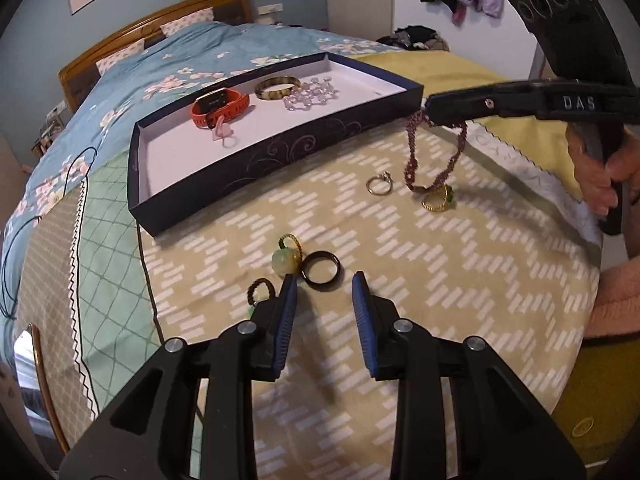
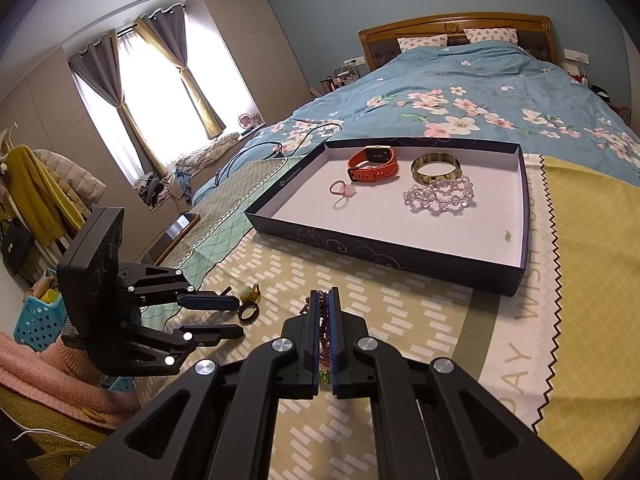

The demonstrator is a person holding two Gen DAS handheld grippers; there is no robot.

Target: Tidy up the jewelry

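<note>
A dark blue tray (image 1: 256, 164) (image 2: 384, 258) lies on the bed and holds an orange watch (image 1: 220, 109) (image 2: 374, 164), a bangle (image 1: 278, 87) (image 2: 435, 168), a clear bead bracelet (image 1: 310, 95) (image 2: 440, 197) and a pink ring (image 1: 224, 136) (image 2: 342, 192). My right gripper (image 1: 430, 114) (image 2: 325, 300) is shut on a dark red bead bracelet (image 1: 416, 156) (image 2: 322, 320) and holds it lifted above the cloth. My left gripper (image 1: 325, 284) (image 2: 236, 316) is open, just short of a black ring (image 1: 321, 271) (image 2: 248, 313).
On the patterned cloth (image 1: 440, 260) lie a jade ring (image 1: 286, 258), a silver ring (image 1: 379, 185), a gold ring with a green stone (image 1: 438, 200) and a small braided ring (image 1: 260, 292). A phone (image 1: 26, 354) lies at the bed's left edge.
</note>
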